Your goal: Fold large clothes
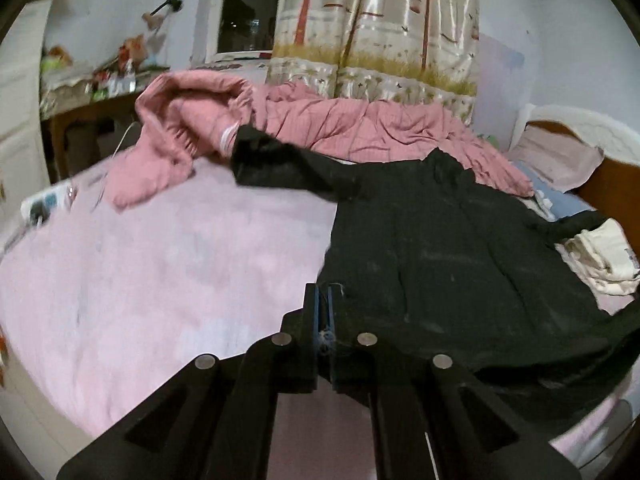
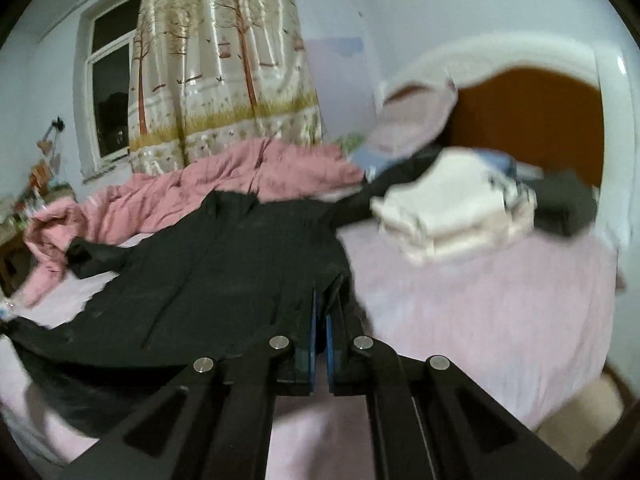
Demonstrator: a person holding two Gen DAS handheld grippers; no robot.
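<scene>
Left wrist fisheye view: the left gripper [image 1: 323, 300] is being shown with its black jaws and blue pads drawn tight together, a few pale threads caught between the pads; it is being held at the near left hem corner of the large black long-sleeved coat [image 1: 432, 248], though whether dark cloth is actually being pinched is not being made plain from this angle. In the right wrist view, the right gripper [image 2: 320, 312] is being seen clamped on the near right hem edge of the same coat, a fold of black fabric being gathered up between its pads.

The coat is being spread lengthwise across the pale pink fleece bedsheet [image 1: 160, 272], collar away from both tools, one sleeve [image 1: 280, 164] being laid out toward the crumpled pink quilt [image 1: 360, 128]. A folded stack of cream clothes [image 2: 452, 208] is lying near the other sleeve, beside the orange headboard [image 2: 528, 120].

The step in hand is being judged as lifting the hem to fold it toward the collar. To do this well, both corners are best being raised together and level, the hem being kept taut between the tools, so that the cloth is being carried over evenly and no sag or twist is being left in the middle. The outstretched sleeves are likely being left for tucking in afterwards.
</scene>
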